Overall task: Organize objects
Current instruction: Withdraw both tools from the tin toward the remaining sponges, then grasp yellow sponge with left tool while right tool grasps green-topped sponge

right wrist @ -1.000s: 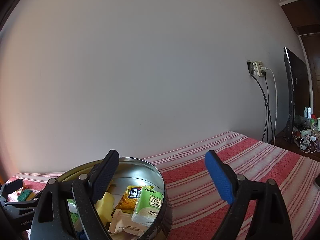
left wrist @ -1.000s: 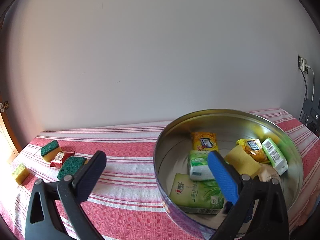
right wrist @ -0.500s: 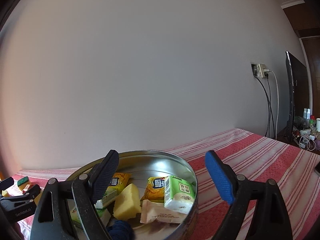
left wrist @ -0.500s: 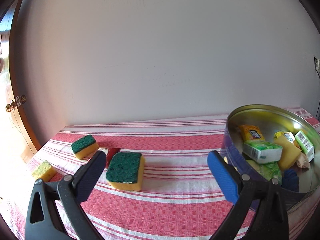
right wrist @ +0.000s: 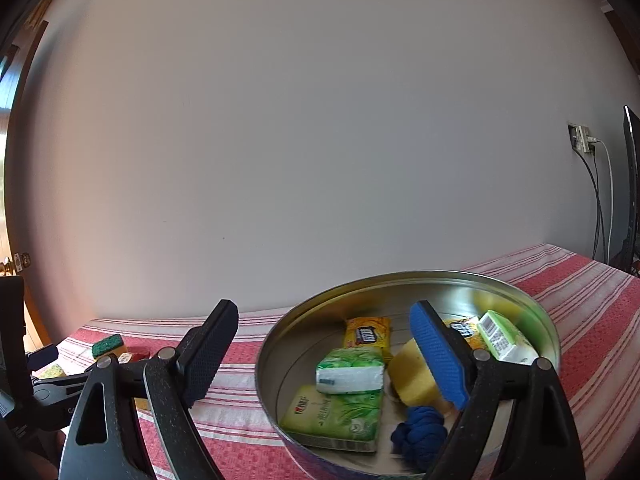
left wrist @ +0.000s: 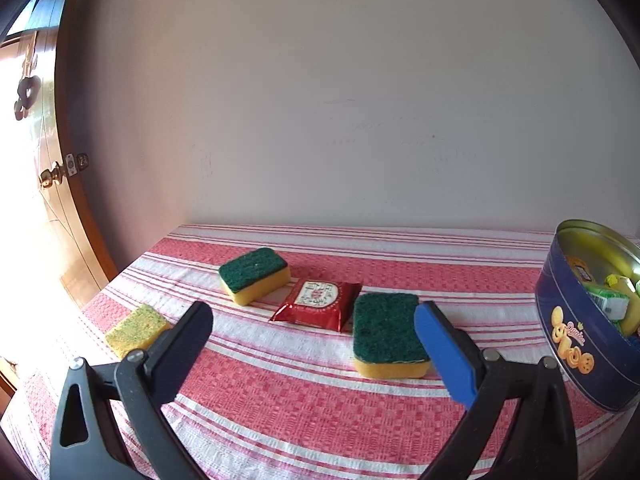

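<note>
Each hand-held gripper, left (left wrist: 316,340) and right (right wrist: 326,346), gapes wide, holding nothing.

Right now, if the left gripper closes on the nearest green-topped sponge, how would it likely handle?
The sponge looks like soft yellow foam under a scouring pad, so it would probably squash between the left gripper pads and weigh little. It lies flat on the striped cloth, a blocky shape, so rolling seems unlikely; the rough top probably grips well.

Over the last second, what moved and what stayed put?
The left gripper swung left, away from the tin, toward the sponges and red packet. The right gripper swung left over the tin. Both stayed open and empty; nothing on the cloth moved.
</note>
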`<control>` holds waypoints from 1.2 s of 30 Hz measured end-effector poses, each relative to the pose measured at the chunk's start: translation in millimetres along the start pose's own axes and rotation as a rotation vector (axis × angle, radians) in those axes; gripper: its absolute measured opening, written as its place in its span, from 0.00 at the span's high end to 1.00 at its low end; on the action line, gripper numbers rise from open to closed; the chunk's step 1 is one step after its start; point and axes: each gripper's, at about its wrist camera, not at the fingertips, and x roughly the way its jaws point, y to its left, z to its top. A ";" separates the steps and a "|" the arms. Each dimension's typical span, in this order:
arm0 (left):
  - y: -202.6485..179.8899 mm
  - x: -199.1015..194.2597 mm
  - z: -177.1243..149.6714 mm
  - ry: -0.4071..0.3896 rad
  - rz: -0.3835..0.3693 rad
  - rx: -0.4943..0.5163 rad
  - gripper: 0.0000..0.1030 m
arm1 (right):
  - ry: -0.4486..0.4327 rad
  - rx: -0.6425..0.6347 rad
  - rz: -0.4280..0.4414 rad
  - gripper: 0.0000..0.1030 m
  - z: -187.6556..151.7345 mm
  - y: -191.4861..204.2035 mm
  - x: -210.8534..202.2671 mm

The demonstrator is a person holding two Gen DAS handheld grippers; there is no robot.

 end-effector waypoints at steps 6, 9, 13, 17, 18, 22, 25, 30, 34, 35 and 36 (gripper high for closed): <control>32.4 12.7 -0.7 0.010 0.030 -0.010 0.01 | 0.031 -0.012 0.050 0.13 -6.9 33.6 10.2; 48.3 18.6 -0.5 0.022 0.050 -0.012 0.01 | 0.058 -0.020 0.075 0.13 -10.6 48.5 16.2; 71.9 29.7 -0.8 0.042 0.068 -0.038 0.02 | 0.096 -0.041 0.110 0.13 -15.6 69.9 24.9; 89.7 38.1 -1.1 0.066 0.065 -0.058 0.02 | 0.129 -0.065 0.136 0.13 -20.3 88.9 31.6; 94.0 41.0 -1.6 0.074 0.062 -0.060 0.02 | 0.142 -0.072 0.143 0.13 -21.5 94.7 34.5; 104.7 47.8 -1.8 0.105 0.062 -0.064 0.02 | 0.207 -0.081 0.165 0.13 -27.8 110.3 47.8; 117.6 54.1 -2.6 0.134 0.062 -0.076 0.01 | 0.250 -0.072 0.181 0.13 -30.8 120.8 52.7; 141.4 67.2 -4.9 0.195 0.054 -0.104 0.01 | 0.346 -0.068 0.189 0.13 -38.7 140.2 74.0; 157.7 81.4 -8.4 0.272 0.026 -0.158 0.01 | 0.433 -0.086 0.163 0.13 -45.2 153.5 93.1; 159.1 84.1 -9.2 0.287 0.018 -0.164 0.01 | 0.455 -0.092 0.155 0.13 -47.3 156.5 97.8; 160.1 86.5 -9.9 0.300 0.016 -0.166 0.01 | 0.477 -0.099 0.151 0.13 -49.3 159.3 101.8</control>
